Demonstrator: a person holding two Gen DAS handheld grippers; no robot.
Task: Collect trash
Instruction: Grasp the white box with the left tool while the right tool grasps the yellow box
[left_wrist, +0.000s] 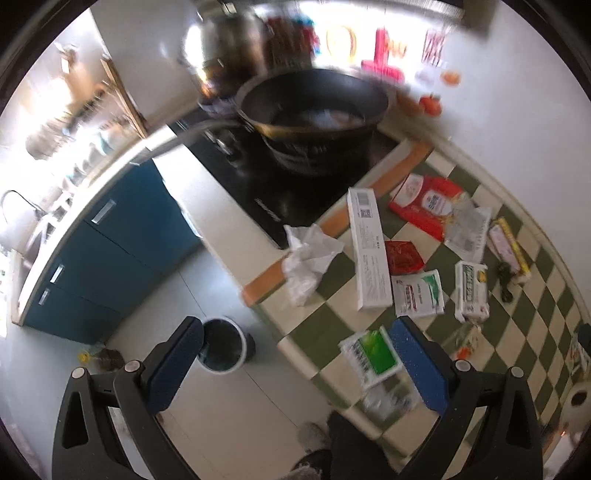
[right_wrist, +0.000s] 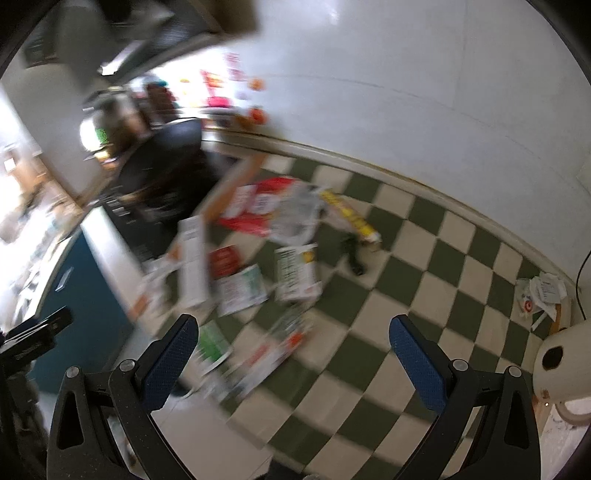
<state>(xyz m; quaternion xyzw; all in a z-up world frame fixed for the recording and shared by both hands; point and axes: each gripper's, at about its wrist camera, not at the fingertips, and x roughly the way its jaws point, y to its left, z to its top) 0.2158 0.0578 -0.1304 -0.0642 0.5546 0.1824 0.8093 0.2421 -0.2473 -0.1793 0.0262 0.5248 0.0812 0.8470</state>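
Note:
Several pieces of trash lie on the green-and-white checkered counter (left_wrist: 517, 332): a long white box (left_wrist: 367, 247), a crumpled white bag (left_wrist: 308, 258), a red packet (left_wrist: 424, 205), a small red wrapper (left_wrist: 402, 256), white sachets (left_wrist: 419, 295) and a green-and-white packet (left_wrist: 371, 356). A round bin (left_wrist: 223, 345) stands on the floor below. My left gripper (left_wrist: 295, 369) is open and empty, above the counter's edge, near the green packet. My right gripper (right_wrist: 291, 365) is open and empty above the same blurred trash, with the white box (right_wrist: 194, 262) ahead.
A black wok (left_wrist: 314, 103) sits on a dark stove (left_wrist: 280, 184) at the back. Blue cabinets (left_wrist: 110, 251) run along the left. A yellow-edged pack (right_wrist: 349, 216) lies near the wall. A white appliance (right_wrist: 565, 362) stands at the right, with crumpled paper (right_wrist: 541, 291) beyond it.

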